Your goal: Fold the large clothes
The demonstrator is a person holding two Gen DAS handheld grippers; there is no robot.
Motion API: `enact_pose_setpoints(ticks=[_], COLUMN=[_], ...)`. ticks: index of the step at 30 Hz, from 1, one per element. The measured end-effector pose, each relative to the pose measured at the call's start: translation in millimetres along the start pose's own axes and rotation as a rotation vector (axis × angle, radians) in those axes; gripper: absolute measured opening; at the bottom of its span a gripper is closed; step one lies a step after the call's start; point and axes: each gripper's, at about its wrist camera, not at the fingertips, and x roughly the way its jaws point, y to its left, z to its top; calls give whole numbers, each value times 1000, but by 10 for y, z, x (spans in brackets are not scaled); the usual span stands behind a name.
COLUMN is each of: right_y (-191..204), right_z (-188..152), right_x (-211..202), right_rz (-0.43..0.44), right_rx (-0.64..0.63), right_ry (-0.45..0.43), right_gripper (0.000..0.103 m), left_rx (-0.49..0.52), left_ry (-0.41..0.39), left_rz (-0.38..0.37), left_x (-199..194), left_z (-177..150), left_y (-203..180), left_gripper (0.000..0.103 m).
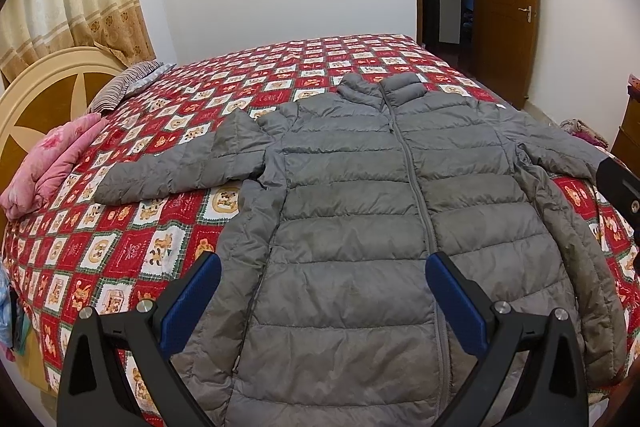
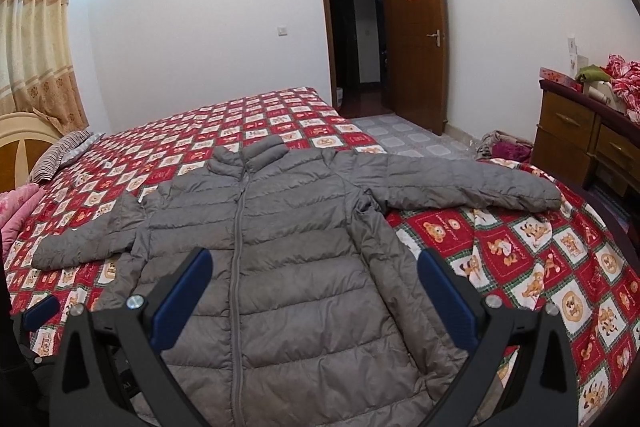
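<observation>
The grey jacket (image 1: 360, 211) lies flat on the bed (image 1: 132, 227), zipped, its collar at 12 o'clock. My left claw (image 1: 323, 297) and right claw (image 2: 314, 291) are both spread, holding nothing. I should pinch one sleeve (image 2: 472, 187) near the cuff and fold it inward smoothly.

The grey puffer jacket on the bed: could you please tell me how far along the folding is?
Done: the grey puffer jacket lies flat on the red patterned bedspread, front up, zipped, both sleeves spread out. In hand: nothing; the left gripper and right gripper are both open above its lower part, gripping no fabric. Left: every fold. No sleeve is turned in and the body is not doubled over.
</observation>
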Motion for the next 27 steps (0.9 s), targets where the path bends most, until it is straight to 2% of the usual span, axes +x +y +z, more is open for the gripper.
enact_pose_setpoints(ticks=[7,12,17,20,22,27], right_y=[10,22,44,46,50,55], right_z=[18,-23,-66,-85,-87,-79], right_x=[-144,-342,-482,-545,-591,-724], right_rz=[-18,-62,-75,-84,-86,-98], right_rx=[-12,-45,-71,-79,-80,-73], right_ry=[-22,-69,-93,-107,-121,-168], right_gripper=[103,103,103,103,103,103], left_rx=[5,19,27,48,60,27], left_ry=[-22,-79,-126,-190,-219,-280], left_rz=[-33,-59,-51,6,18,7], left_x=[-141,-364,-568,-713,-785,-972], left_z=[-39,-186,-332,-375,-384,-392], left_y=[4,-12,-38,-66,-70,-10], left_gripper=[102,102,102,102,102,102])
